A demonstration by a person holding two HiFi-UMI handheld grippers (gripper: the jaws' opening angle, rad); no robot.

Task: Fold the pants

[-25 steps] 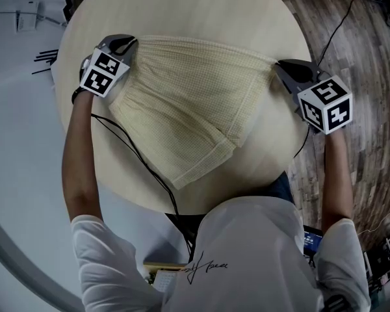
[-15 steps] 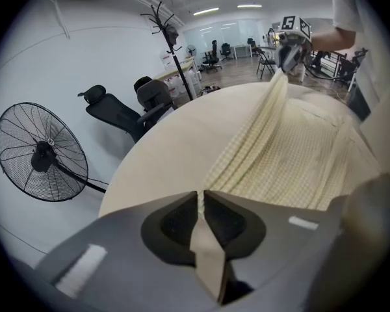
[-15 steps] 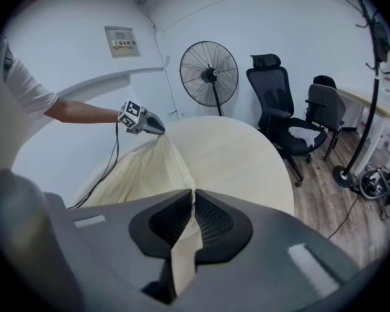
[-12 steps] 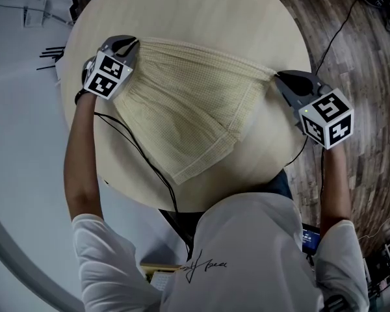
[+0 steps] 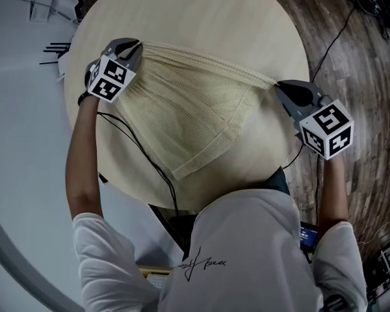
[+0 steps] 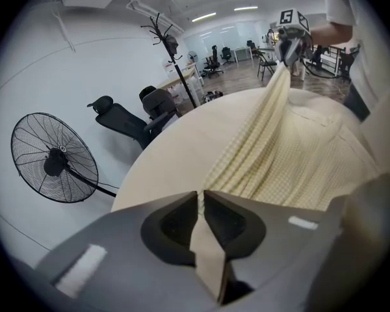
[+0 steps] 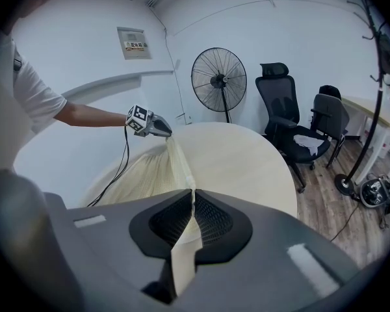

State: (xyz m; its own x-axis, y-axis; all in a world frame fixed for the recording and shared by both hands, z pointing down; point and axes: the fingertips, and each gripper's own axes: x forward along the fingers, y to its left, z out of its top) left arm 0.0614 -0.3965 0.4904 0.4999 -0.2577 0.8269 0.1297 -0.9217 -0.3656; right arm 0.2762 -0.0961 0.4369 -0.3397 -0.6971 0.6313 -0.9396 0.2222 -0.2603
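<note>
Pale yellow waffle-knit pants (image 5: 195, 112) hang stretched over the round wooden table (image 5: 201, 18). My left gripper (image 5: 138, 45) is shut on the left end of their top edge, my right gripper (image 5: 277, 86) is shut on the right end. The taut edge runs between them; the rest sags toward me, its lower corner (image 5: 182, 172) near the table's front rim. In the left gripper view cloth (image 6: 273, 148) passes between the closed jaws of the left gripper (image 6: 201, 197) and stretches to the far right gripper (image 6: 290, 44). In the right gripper view cloth (image 7: 157, 171) is pinched by the right gripper (image 7: 194, 194).
A black cable (image 5: 136, 155) trails from my left hand over the table's edge. Wooden floor with cables (image 5: 351, 18) lies to the right. A standing fan (image 7: 218, 80), office chairs (image 7: 287, 119) and a coat stand (image 6: 172, 51) surround the table.
Both grippers have risen slightly with the pants' top edge held taut. The right gripper drifted toward me, and the hanging cloth lifted a little off the table.
</note>
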